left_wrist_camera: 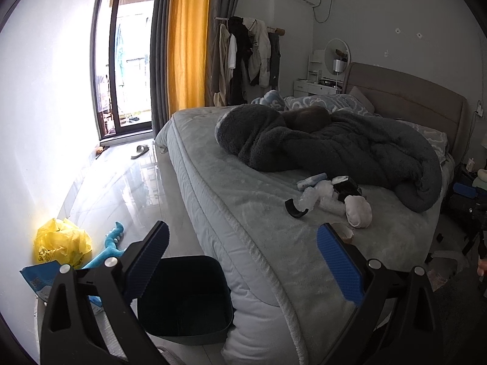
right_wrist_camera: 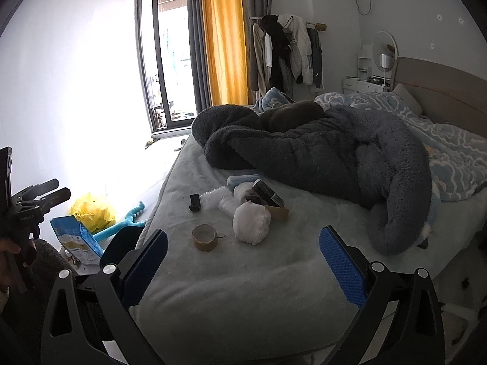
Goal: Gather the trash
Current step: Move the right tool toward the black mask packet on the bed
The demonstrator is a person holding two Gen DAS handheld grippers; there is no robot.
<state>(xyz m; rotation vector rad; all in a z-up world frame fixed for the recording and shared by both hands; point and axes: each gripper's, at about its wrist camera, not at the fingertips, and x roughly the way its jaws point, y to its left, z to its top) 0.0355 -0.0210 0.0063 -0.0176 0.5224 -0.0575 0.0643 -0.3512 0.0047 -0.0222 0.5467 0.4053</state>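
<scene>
Trash lies on the pale bed (right_wrist_camera: 274, 289): a roll of brown tape (right_wrist_camera: 204, 237), a white crumpled wad (right_wrist_camera: 251, 223), clear bubble wrap (right_wrist_camera: 214, 197), a dark box (right_wrist_camera: 268, 196), a small black piece (right_wrist_camera: 194, 202) and a blue packet (right_wrist_camera: 240, 180). My right gripper (right_wrist_camera: 243, 261) is open, over the bed's near edge, short of the tape roll. In the left wrist view the same pile shows, with the white wad (left_wrist_camera: 359, 211) and black piece (left_wrist_camera: 295, 208). My left gripper (left_wrist_camera: 242, 261) is open above a dark bin (left_wrist_camera: 185, 301) on the floor beside the bed corner.
A dark fleece blanket (right_wrist_camera: 334, 155) is heaped across the bed behind the pile. On the floor by the wall lie a yellow plastic bag (left_wrist_camera: 62, 241), a blue toy (left_wrist_camera: 112, 246) and a blue-white packet (right_wrist_camera: 76, 238). A glass door (left_wrist_camera: 127, 70) and clothes rack (left_wrist_camera: 246, 57) stand beyond.
</scene>
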